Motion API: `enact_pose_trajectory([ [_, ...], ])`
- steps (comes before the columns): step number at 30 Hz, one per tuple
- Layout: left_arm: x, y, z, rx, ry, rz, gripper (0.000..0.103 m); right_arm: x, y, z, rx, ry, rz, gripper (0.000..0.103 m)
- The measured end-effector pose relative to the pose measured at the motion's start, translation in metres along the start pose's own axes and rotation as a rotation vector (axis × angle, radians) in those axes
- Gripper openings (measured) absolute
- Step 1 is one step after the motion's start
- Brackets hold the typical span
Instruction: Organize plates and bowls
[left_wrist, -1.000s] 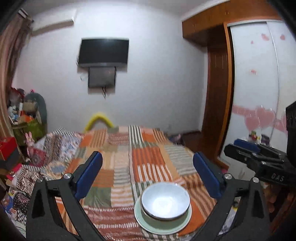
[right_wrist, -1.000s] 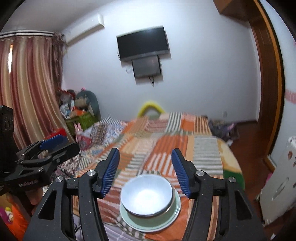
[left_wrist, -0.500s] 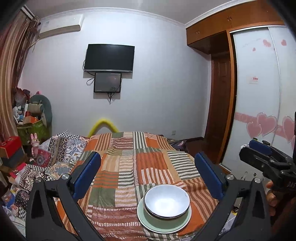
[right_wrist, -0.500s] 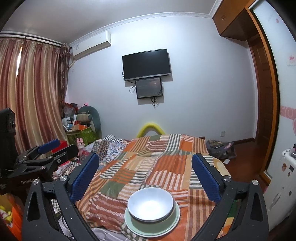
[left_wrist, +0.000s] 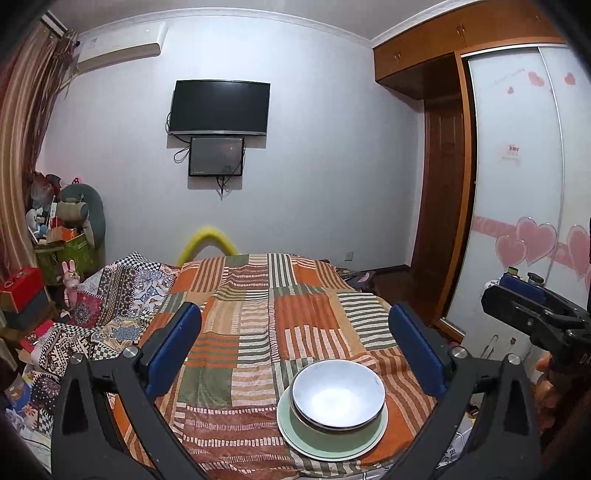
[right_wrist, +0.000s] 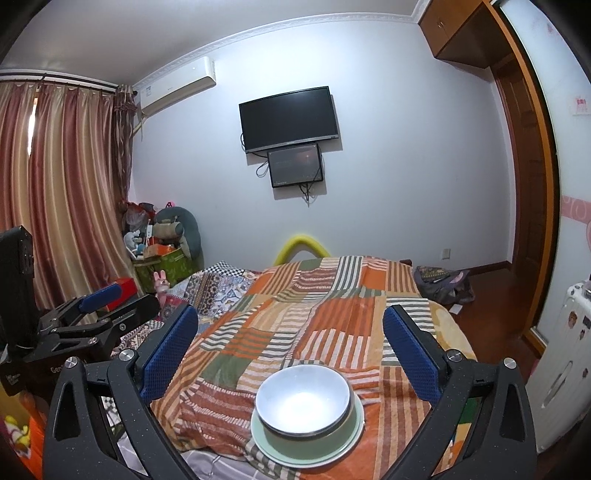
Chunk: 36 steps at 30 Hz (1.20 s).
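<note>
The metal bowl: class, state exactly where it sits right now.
In both wrist views the metal bowl sits on the pale green plate, near the bottom edge of the striped patchwork blanket.

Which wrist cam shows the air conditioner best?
Right wrist view: the air conditioner shows whole and unobstructed, high on the wall beside the curtain. The left wrist view pushes it toward the warped upper-left edge, smaller, its left end partly overlapped by curtain fringe.

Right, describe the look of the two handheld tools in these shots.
Both match. The left tool and right tool have black, speckled, triangular cut-out frames with silver bolt heads and two blue textured pads. From the side, the left one carries a black box-shaped block at the back and pale lettering too small to read.
</note>
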<state>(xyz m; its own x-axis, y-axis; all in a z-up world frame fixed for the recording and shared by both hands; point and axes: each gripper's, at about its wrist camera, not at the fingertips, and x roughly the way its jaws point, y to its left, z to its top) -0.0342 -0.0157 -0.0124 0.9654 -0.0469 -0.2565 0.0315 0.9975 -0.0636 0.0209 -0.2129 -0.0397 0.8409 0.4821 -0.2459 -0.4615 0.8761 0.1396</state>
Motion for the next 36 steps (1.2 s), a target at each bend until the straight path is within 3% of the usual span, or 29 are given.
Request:
enact_pose_trajectory([
  [36, -0.0002, -0.0025, -0.0005, 0.018, -0.001, 0.004, 0.103, -0.0016, -0.0019, 0.0017, 0.017, 0.015, 0.01, 0.101],
])
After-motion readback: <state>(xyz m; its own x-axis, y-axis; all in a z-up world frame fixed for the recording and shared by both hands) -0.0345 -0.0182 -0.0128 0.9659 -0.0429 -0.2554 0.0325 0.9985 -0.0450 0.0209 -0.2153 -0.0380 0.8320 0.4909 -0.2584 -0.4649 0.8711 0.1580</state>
